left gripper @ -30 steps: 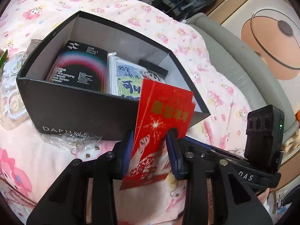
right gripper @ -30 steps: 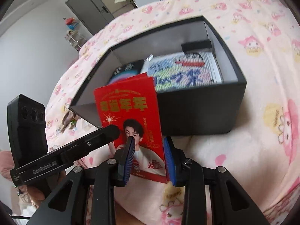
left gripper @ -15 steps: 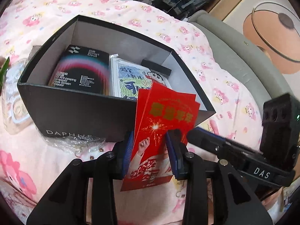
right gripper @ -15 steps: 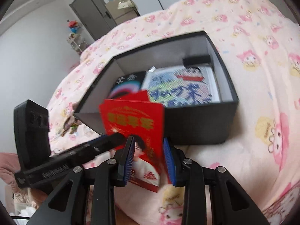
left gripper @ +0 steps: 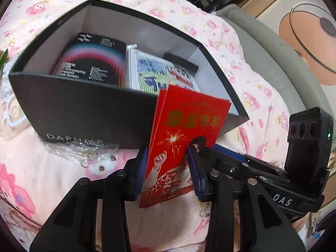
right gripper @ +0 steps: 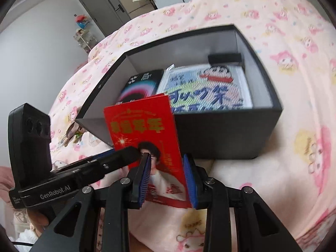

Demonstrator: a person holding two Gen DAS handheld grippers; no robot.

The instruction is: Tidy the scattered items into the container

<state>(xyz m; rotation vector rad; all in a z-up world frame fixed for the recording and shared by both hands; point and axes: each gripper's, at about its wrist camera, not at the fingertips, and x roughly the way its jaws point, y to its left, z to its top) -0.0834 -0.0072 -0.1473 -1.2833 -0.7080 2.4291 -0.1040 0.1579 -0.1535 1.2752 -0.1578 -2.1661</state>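
Since the earlier frames the black box [left gripper: 84, 113] has drawn closer and larger in both views, and the red envelope stack [left gripper: 184, 130] now overlaps the box's near corner higher up. The left tool [left gripper: 168, 168] has the lower half of the envelopes standing between its blue pads, though whether those pads press on the envelopes or merely flank them I cannot tell. The right tool [right gripper: 167, 178] likewise has the envelopes [right gripper: 147, 138] between its blue fingers, and from this view too the grip is unclear; the left tool's tip touches the red face near the printed portrait. The envelopes stand upright, outside the box, in front of its near wall. Inside the box [right gripper: 220, 138] lie a dark screen-protector pack [left gripper: 94, 63] on the left, a cartoon bead-art card [left gripper: 159, 73] beside it, and a small black item [right gripper: 224, 57] at the far wall. The box sits on a bed with a pink cartoon-print blanket [right gripper: 283, 52]; crinkled clear plastic wrap [left gripper: 84, 151] lies just beside the box's front.
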